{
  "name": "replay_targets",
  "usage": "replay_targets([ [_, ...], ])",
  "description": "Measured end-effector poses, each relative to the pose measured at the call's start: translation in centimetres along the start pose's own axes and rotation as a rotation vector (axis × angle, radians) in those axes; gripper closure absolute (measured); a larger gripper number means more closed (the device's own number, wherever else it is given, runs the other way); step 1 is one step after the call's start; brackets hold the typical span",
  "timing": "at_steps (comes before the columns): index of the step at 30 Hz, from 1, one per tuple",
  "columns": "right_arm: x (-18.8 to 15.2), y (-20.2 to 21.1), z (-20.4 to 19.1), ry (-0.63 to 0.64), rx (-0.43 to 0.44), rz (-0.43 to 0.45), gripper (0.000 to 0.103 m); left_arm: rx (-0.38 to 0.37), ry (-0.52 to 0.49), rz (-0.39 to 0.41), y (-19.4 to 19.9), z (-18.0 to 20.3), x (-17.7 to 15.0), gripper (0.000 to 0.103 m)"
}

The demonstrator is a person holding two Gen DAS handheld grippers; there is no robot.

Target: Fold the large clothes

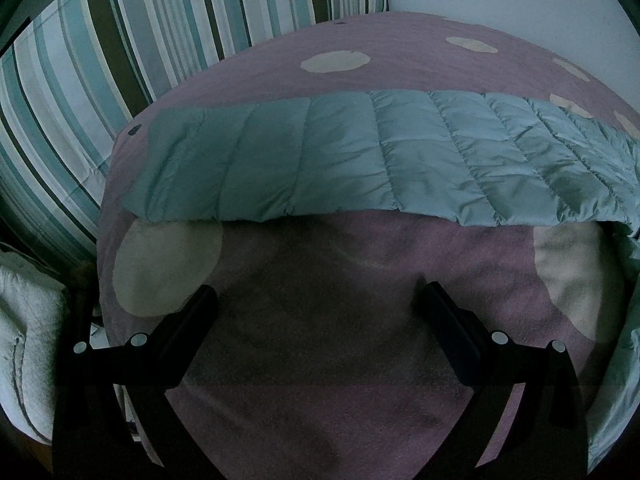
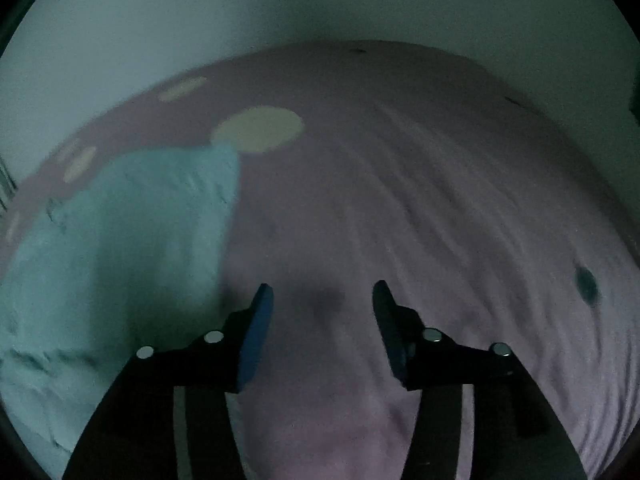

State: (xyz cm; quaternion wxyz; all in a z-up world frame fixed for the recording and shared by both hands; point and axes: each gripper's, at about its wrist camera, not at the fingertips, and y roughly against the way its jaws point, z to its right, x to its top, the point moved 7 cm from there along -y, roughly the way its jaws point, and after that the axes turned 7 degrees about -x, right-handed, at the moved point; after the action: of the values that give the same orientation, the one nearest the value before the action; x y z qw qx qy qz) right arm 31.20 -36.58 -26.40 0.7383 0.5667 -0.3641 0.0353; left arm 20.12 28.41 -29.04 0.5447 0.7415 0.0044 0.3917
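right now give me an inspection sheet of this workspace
surface: purple bedspread with pale dots, lightly creased
job's things: light blue quilted jacket lying flat across the bed, part folded
clutter: nothing seen on the bed
grippers: left gripper open, empty, over bare bedspread; right gripper open, empty, jacket edge just left of it
cables: nothing seen
surroundings: striped pillow at the head, white cloth beside the bed, plain wall

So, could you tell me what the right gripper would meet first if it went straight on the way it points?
Probably the bare purple bedspread: the open right gripper points down at it, with the teal jacket off to its left.
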Motion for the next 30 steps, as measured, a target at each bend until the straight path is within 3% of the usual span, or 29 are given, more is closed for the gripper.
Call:
replay_targets([
  [2, -1.3, -0.1, 1.0, -0.001, -0.056, -0.001, 0.036, -0.002, 0.002, 0.0, 0.0, 0.0, 0.0, 0.002],
  [4, -2.3, -0.7, 1.6, 0.007, -0.089, -0.018, 0.036, -0.004, 0.004, -0.001, 0.0, 0.0, 0.1, 0.002],
  [8, -3.2, -2.1, 1.8, -0.009, -0.095, 0.001, 0.027, -0.009, 0.008, -0.002, 0.0, 0.0, 0.1, 0.002],
  [21, -3.6, -2.2, 1.5, -0.028, -0.114, 0.008, 0.019, -0.137, 0.062, -0.005, 0.6, -1.1, -0.6, 0.002],
  [26, -3.4, -2.2, 1.8, -0.035, -0.113, 0.004, 0.016, -0.164, 0.101, 0.046, 2.3, -3.8, 0.0, 0.002],
  [30, -3.5, -2.2, 2.0, -0.038, -0.111, 0.003, 0.016, -0.131, 0.16, 0.056, 1.8, -8.4, 1.9, 0.002],
])
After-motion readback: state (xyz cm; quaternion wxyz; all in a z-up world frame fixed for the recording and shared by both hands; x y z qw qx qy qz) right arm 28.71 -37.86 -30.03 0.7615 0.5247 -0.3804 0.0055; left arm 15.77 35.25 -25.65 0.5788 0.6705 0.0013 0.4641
